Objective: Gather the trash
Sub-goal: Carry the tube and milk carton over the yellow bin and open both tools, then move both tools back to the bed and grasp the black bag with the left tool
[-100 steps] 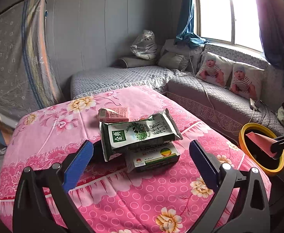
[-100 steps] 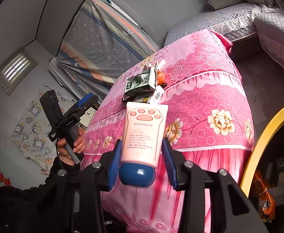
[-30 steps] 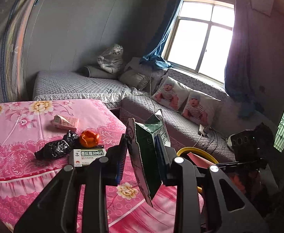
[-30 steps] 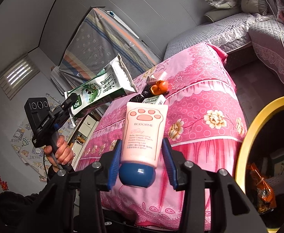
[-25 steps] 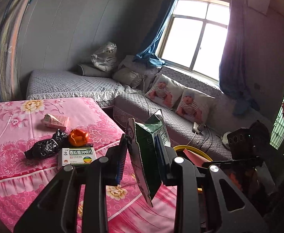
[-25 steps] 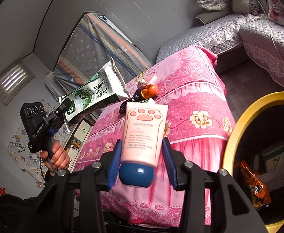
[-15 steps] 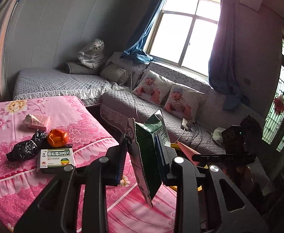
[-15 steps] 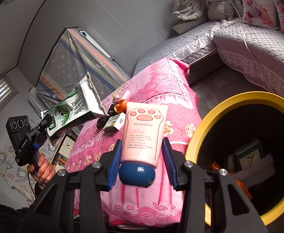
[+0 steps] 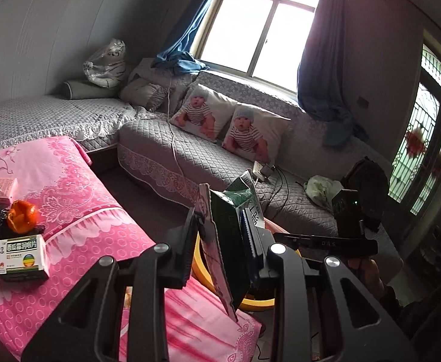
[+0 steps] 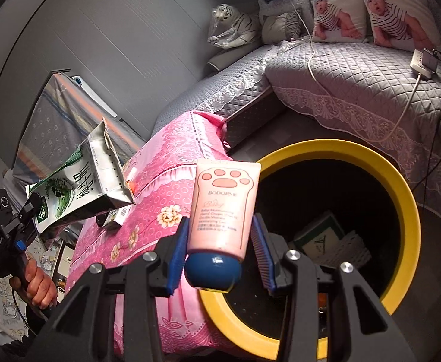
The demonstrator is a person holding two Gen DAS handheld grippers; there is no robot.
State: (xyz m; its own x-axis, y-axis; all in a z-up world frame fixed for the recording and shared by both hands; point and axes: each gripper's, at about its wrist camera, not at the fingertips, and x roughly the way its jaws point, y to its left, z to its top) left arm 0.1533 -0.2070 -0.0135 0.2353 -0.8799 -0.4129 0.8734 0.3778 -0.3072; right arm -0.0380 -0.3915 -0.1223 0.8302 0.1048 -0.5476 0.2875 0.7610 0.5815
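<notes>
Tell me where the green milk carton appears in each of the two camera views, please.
Left wrist view: the green milk carton is at centre bottom, seen edge-on, clamped in the left tongs.
Right wrist view: the carton is at the far left, held up over the pink table.
Shared landmark: the yellow-rimmed bin, beside the table in both views.

left tool — clamped, raised | right tool — clamped, tilted downward
</notes>
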